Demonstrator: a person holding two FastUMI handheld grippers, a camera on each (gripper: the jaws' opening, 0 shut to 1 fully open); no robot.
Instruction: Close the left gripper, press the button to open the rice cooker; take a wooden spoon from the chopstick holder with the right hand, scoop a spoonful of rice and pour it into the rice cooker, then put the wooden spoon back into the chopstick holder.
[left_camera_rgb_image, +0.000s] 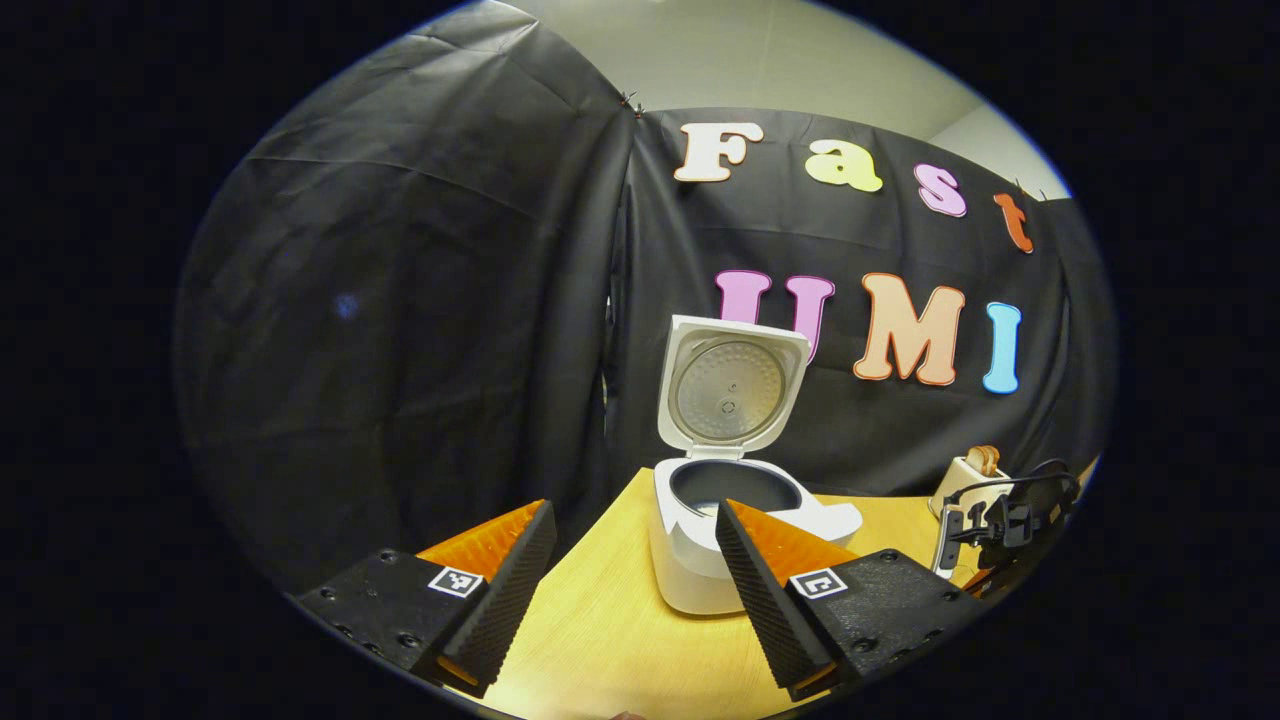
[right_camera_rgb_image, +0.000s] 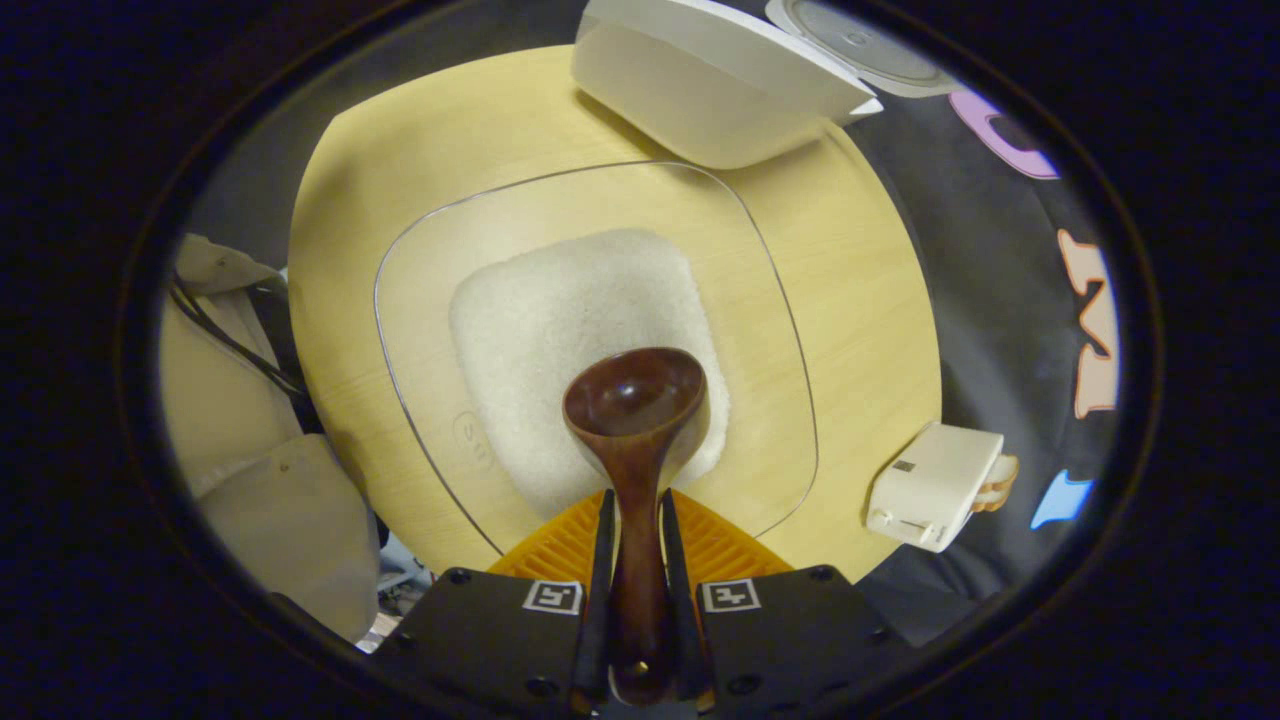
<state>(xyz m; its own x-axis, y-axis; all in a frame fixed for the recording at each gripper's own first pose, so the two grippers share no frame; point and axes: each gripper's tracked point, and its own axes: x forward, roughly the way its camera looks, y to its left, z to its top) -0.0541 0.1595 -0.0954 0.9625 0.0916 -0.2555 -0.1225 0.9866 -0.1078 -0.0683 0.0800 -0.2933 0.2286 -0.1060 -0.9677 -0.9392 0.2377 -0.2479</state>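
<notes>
Clamped between my right gripper (right_camera_rgb_image: 634, 540) fingers is the wooden spoon (right_camera_rgb_image: 632, 420), handle pinched tight, bowl facing up and empty, poised right above the rice (right_camera_rgb_image: 560, 320). That rice sits heaped in a clear square dish (right_camera_rgb_image: 420, 400) on the wooden table (right_camera_rgb_image: 860, 320). Over on the other side, my left gripper (left_camera_rgb_image: 635, 560) hangs wide open with nothing in it, well back from the rice cooker (left_camera_rgb_image: 700, 560). Cooker lid (left_camera_rgb_image: 730, 385) is standing upright, inner pot exposed, so I judge the button press done and the spoon already fetched. Still ahead: dip and scoop, carry to the pot, tip it in, return the spoon to the chopstick holder. Around the edges, a small white toaster (right_camera_rgb_image: 935, 485) with bread sits beside the dish near the table edge. The cooker's white body (right_camera_rgb_image: 700, 90) stands just beyond the dish, so the carry looks short and unobstructed.
</notes>
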